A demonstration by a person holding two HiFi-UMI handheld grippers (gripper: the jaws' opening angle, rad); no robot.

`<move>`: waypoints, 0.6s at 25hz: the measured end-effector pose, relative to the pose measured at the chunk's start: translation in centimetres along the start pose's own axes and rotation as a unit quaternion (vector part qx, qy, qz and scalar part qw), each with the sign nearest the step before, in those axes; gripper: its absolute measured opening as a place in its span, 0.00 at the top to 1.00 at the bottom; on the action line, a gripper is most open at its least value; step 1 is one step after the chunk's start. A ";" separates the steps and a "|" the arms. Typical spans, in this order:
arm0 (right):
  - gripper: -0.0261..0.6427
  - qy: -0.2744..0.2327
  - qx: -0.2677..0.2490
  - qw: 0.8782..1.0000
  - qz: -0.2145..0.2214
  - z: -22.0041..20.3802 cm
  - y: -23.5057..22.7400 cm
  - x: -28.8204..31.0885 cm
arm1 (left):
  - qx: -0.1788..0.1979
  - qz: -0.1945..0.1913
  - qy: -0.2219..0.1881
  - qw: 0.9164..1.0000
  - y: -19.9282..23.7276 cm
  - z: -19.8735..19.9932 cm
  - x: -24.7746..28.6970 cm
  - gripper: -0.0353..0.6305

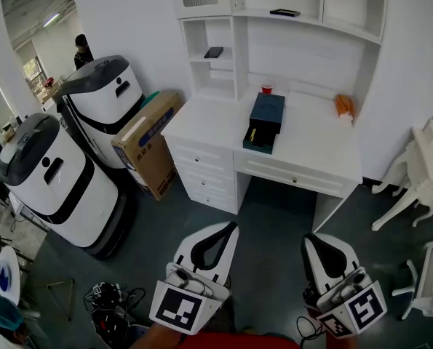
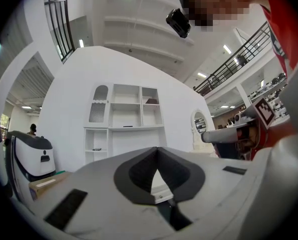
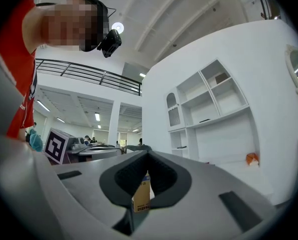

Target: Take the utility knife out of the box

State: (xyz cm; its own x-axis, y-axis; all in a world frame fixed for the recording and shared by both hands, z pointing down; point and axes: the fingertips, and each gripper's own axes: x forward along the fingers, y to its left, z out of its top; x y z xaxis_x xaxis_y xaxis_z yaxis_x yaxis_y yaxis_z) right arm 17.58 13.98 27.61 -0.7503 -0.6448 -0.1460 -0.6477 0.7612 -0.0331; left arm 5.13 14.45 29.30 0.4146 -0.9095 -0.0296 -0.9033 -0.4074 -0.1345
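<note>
Foreground: left gripper [image 1: 233, 225] and right gripper [image 1: 308, 237], jaws of each clenched, empty, above dark grey floor [image 1: 274, 217]. Beyond: white worktop [image 1: 318, 147] under wall shelving [image 1: 274, 27], bearing open dark box [image 1: 265, 116], well apart from both; utility knife not discernible within. Left of worktop: tilted cardboard carton [image 1: 149, 142], beside two white service robots [image 1: 56, 184].

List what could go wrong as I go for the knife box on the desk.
1. Both the left tongs and right tongs are shut; reaching the box that way would likely shove it across the desk.
2. Its lid stands raised; a bump may drop it shut.
3. The red cup behind could be knocked over.
</note>
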 end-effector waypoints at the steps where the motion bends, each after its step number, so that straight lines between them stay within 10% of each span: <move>1: 0.96 0.002 0.000 1.000 -0.001 -0.2 -0.3 1.3 | 0.000 0.000 -0.001 1.000 1.1 -0.2 0.7 0.89; 15: 0.93 0.021 -0.005 0.999 -0.024 -2.5 -4.3 19.8 | -0.018 -0.011 0.007 1.000 16.8 -3.6 9.9 0.89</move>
State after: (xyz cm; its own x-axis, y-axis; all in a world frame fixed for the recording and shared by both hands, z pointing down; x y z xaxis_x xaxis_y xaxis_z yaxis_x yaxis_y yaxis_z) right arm 5.18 -2.25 27.37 -0.7227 -0.6835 -0.1026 -0.6845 0.7284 -0.0298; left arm -6.30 -1.69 30.35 0.4336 -0.9010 -0.0122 -0.8972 -0.4304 -0.0992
